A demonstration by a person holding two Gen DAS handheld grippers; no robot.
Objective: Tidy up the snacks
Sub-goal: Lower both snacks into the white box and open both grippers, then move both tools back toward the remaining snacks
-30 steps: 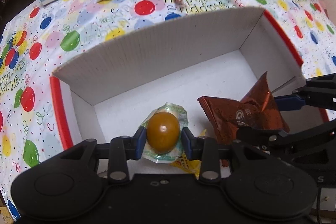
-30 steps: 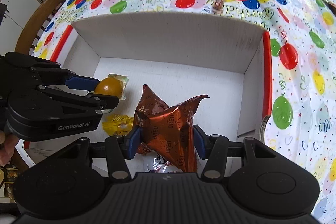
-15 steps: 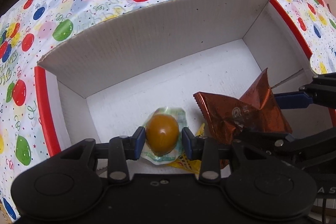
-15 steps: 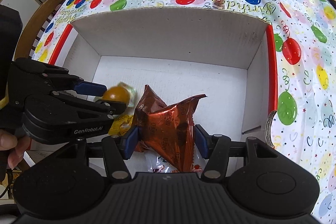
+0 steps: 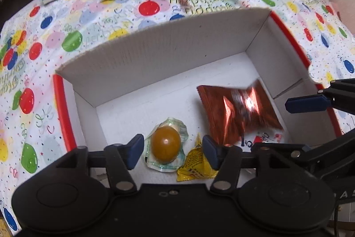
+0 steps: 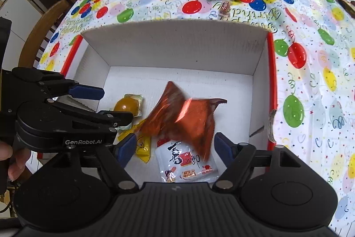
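My left gripper (image 5: 170, 149) stood wide open, gripping nothing, the egg (image 5: 166, 144) lying loose between its fingers in the box (image 5: 155, 59); my right gripper (image 6: 175, 146) gaped too — its foil bag (image 6: 186, 117) free, blurred. Risk: snagging either snack when withdrawing — fingers sat close.

Left hand-held gripper (image 5: 170, 149) jaws spread wide, right hand-held gripper (image 6: 175, 146) jaws spread wide, both pointing downward side by side
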